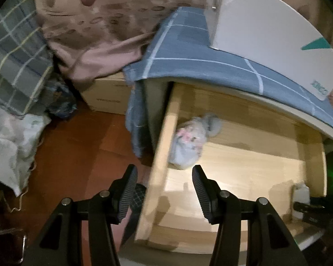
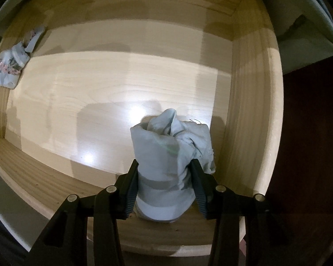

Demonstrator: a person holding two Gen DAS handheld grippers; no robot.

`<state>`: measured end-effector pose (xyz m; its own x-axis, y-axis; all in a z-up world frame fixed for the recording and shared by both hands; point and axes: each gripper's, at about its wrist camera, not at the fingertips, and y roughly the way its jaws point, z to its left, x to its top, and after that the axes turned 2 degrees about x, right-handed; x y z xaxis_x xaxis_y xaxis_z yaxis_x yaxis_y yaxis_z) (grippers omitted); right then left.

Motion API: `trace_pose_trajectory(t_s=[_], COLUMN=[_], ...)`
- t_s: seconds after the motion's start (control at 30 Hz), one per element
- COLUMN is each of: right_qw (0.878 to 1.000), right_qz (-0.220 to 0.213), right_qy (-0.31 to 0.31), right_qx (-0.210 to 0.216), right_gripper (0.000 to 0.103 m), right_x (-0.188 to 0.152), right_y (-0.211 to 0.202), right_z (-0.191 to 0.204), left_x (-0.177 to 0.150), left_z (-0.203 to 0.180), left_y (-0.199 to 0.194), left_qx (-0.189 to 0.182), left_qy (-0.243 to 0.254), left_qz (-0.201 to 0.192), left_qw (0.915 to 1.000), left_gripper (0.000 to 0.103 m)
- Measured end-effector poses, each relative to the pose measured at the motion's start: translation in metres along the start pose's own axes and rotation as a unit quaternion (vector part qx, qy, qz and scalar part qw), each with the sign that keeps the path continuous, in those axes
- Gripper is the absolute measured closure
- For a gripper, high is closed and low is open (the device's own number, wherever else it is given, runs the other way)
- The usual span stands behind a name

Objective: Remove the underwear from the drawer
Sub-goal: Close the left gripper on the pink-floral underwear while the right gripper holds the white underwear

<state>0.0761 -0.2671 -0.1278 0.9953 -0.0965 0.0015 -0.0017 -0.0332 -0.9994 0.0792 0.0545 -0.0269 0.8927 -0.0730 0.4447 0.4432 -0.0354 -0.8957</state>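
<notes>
An open pale wooden drawer fills both views. In the right wrist view my right gripper points down into the drawer's near right corner. It is shut on a rolled pale blue underwear bundle, with both pads pressing its sides. A second bundle, floral underwear, lies in the far left corner. In the left wrist view the floral underwear rests against the drawer's left wall. My left gripper hangs open just short of it, above that wall, holding nothing.
A blue checked cloth drapes over the cabinet top, with a white box on it. Brown spotted fabric and a cardboard box stand to the left, above red-brown floor. Plaid bedding is at far left.
</notes>
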Motion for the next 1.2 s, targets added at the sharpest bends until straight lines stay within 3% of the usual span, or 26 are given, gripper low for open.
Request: trace_pose_trajectory(t_s=[0.1,0.27,0.4,0.97,1.03,1.07,1.1,1.2], right_qw=[1.0,1.0,1.0,1.0,1.0,1.0,1.0,1.0], right_qz=[-0.002,-0.005,-0.008,-0.012,-0.012,-0.013,-0.013,-0.013], right_qy=[0.001,0.002,0.004,0.008,0.009,0.009,0.01,0.01], right_qx=[0.001,0.001,0.002,0.004,0.005,0.005,0.005,0.006], right_gripper=[0.062,0.062,0.062,0.062,0.062,0.062,0.062,0.062], right_x=[-0.01,-0.018,-0.029,-0.044,-0.044,-0.044,-0.044,-0.045], right_y=[-0.011,-0.015,-0.021,-0.03,-0.03,-0.031,-0.031,-0.031], right_z=[-0.014,-0.019,-0.022,-0.03,-0.031,-0.032,-0.032,-0.035], left_x=[0.001,0.01,0.023,0.048,0.048,0.047,0.046,0.043], left_z=[-0.011,-0.023,-0.026,-0.052,-0.054,-0.054,-0.054,-0.052], left_y=[0.001,0.003,0.02,0.073,0.074,0.076,0.079,0.083], left_qx=[-0.042,-0.072,-0.052,-0.044,-0.045,-0.047,-0.047,-0.053], left_qy=[0.031,0.082,0.099,0.139,0.136,0.137,0.135,0.125], left_qz=[0.008,-0.006,0.008,0.061,0.062,0.065,0.073,0.085], left_qw=[0.9986,0.994,0.9937,0.9874,0.9877,0.9873,0.9871,0.9871], left_gripper=[0.051,0.051,0.051,0.051,0.059,0.079,0.089,0.09])
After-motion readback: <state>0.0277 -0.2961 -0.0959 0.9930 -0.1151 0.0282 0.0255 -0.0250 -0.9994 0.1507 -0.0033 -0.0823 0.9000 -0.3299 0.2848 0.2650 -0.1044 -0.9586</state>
